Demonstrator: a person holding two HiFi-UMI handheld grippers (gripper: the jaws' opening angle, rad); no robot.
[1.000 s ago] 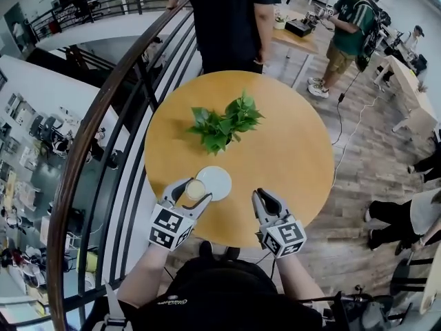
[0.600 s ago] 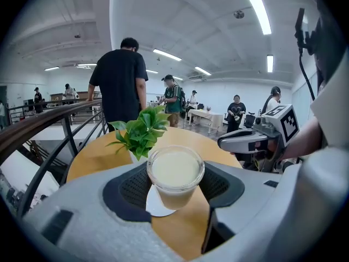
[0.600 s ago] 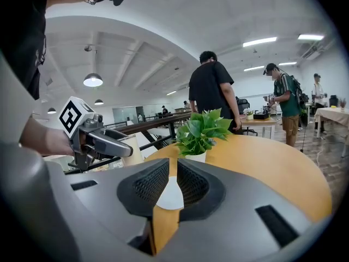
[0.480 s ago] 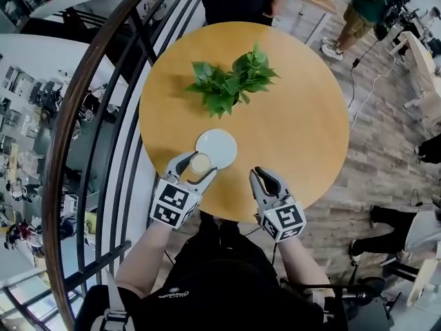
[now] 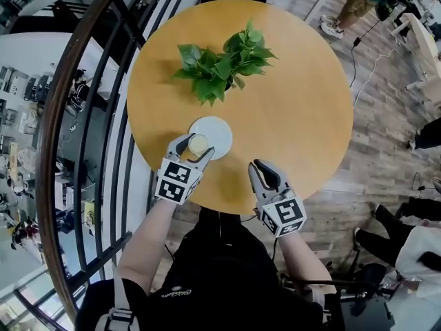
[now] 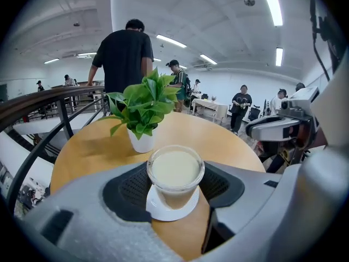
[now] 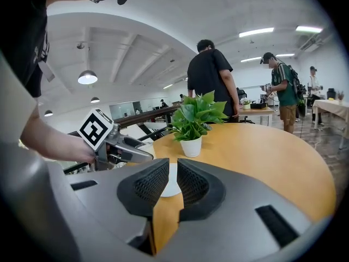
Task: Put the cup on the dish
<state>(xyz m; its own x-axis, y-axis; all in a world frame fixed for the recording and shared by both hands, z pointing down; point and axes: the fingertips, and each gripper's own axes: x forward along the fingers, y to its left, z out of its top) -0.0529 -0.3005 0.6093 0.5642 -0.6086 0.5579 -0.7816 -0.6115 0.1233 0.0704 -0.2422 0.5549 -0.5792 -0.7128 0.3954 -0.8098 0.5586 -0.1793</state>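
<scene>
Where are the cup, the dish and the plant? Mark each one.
cup [image 6: 175, 169]: left gripper view, on its pale filling.
dish [image 5: 218, 129]: head view, on the bare part beside the cup.
plant [image 5: 222, 64]: head view, on the middle of the leaves.

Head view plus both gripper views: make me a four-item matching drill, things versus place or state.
Things:
1. cup
2. dish
3. potted plant
4. right gripper

Place or state:
A. jaws nearly together, nothing between them
B. white, lying flat on the table, near its edge
C. standing farther out on the table, beyond the dish
D. clamped between the jaws of the left gripper

Pairs: 1-D, 2-B, 3-C, 4-A
</scene>
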